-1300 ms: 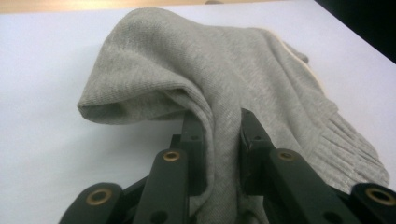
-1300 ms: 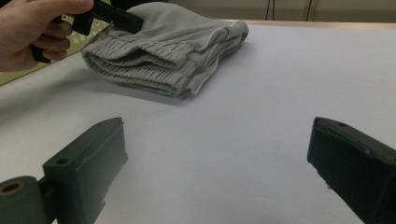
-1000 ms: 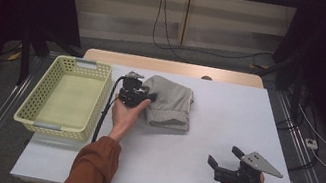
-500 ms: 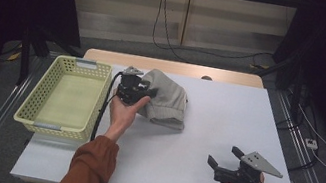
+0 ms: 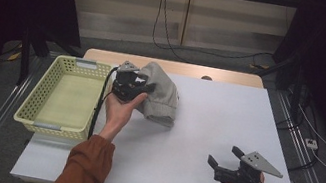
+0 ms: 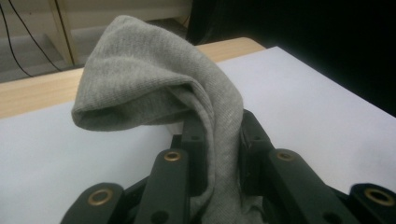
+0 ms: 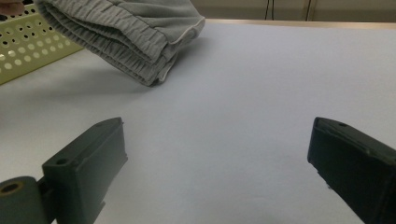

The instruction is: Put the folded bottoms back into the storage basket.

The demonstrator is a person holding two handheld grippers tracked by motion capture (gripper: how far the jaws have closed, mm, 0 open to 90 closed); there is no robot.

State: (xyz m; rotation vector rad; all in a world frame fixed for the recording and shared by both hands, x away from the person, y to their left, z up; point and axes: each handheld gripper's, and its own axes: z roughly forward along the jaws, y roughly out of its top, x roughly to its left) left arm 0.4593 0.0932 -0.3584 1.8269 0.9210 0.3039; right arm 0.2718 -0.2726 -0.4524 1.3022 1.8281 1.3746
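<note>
- The white rectangular table [image 5: 202, 144] carries everything, with a bare wooden strip along its far edge.
- A pale yellow-green perforated plastic basket [image 5: 37, 100] sits at the table's left edge, empty inside.
- A folded grey knit fabric garment [image 5: 160, 96] lies near the far centre-left of the table, just right of the basket; its left side is lifted off the surface and drapes over, while the right part rests on the table.
- The left gripper [image 5: 132, 86], held in a hand with a rust-orange sleeve [image 5: 84, 169], is clamped onto the garment's raised fold, cloth pinched between its black jaws.
- The right gripper [image 5: 224, 166] rests near the table's front right, well apart from the garment, jaws spread wide with nothing between.
</note>
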